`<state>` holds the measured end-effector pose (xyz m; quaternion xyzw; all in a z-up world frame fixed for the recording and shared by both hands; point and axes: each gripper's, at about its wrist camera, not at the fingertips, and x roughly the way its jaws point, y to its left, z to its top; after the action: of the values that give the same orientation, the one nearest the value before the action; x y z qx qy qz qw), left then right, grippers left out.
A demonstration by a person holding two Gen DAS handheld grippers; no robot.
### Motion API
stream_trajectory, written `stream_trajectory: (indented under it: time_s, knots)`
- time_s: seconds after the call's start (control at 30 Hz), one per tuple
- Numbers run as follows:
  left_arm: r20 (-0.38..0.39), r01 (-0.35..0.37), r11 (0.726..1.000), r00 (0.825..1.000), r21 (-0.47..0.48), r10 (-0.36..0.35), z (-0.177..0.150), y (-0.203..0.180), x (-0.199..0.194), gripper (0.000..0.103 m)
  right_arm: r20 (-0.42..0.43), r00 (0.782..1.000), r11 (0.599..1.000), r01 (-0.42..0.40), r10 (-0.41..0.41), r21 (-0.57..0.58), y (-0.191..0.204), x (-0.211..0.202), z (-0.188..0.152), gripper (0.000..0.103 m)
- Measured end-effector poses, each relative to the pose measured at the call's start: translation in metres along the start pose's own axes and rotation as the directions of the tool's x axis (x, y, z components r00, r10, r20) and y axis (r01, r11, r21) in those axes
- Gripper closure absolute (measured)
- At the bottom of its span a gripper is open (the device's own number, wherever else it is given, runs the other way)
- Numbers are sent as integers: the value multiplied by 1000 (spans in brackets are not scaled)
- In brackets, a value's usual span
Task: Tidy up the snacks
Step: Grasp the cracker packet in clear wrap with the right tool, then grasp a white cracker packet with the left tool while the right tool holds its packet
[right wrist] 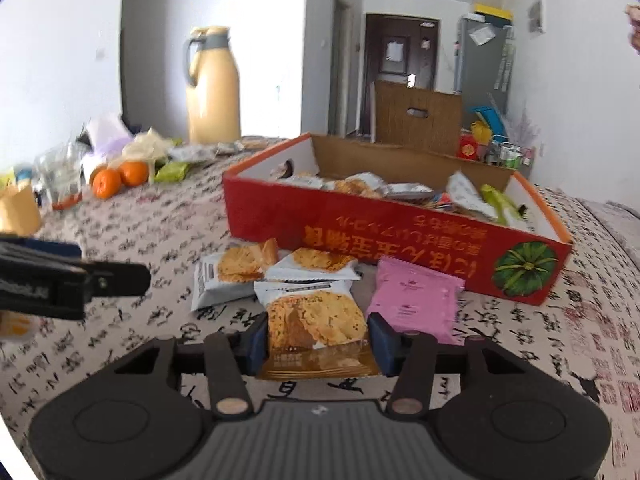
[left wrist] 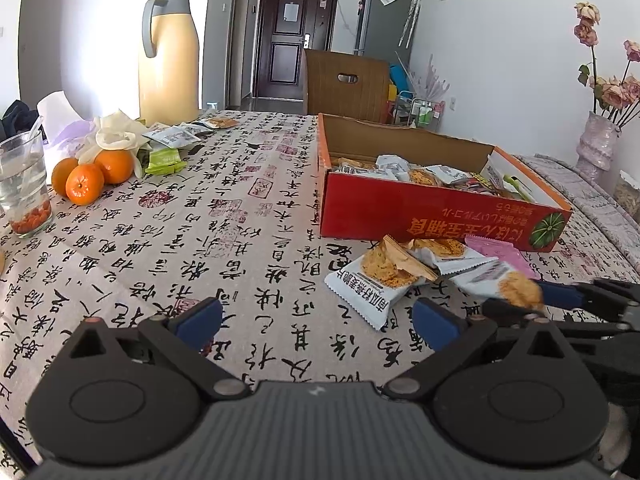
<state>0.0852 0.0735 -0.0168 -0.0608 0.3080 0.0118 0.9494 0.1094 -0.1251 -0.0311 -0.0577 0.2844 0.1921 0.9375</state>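
Nearest, the right hand-held gripper (right wrist: 316,342) is closed on a cracker packet (right wrist: 316,320); both blue pads (right wrist: 258,346) press the packet's sides, and the packet sits low over the worktop (right wrist: 540,344); no earlier view is available, so only the clamped condition is stated. Alongside it, the left hand-held gripper (left wrist: 316,320) stands wide open with nothing between its fingers (left wrist: 200,318); it hangs above bare calligraphy-print cloth.

Just beyond the held packet, two more cracker packets (right wrist: 240,270) lie overlapping on the cloth; a pink packet (right wrist: 414,300) lies to their right, near the front wall of the box.

Behind these, the red cardboard box (right wrist: 400,236) rests on the worktop with its top open; several wrapped snacks (right wrist: 360,186) already lie inside it.

Further back on the left side, three tangerines (left wrist: 86,176) sit grouped beside a drinking glass (left wrist: 24,188); green and white sachets (left wrist: 168,148) lie scattered behind them; a tall cream thermos jug (left wrist: 170,60) stands at the far edge.
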Motion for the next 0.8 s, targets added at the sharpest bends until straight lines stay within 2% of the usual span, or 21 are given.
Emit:
stream_trajectory:
  time_s: [0.33,0.57,0.8]
  knots:
    - [-2,19,1000,1000,15,-19,9,-13,10,0,107,991,985,64,-82,162,-38,-43,-8,53]
    - [-43,21,996,999,82,-18,14,-37,30,0,114,979,960,137,-169,243,-74,-54,-18,53]
    - [-75,-9,987,997,159,21,33,-52,60,0,119,974,947,154,-194,282,-89,-58,-26,53]
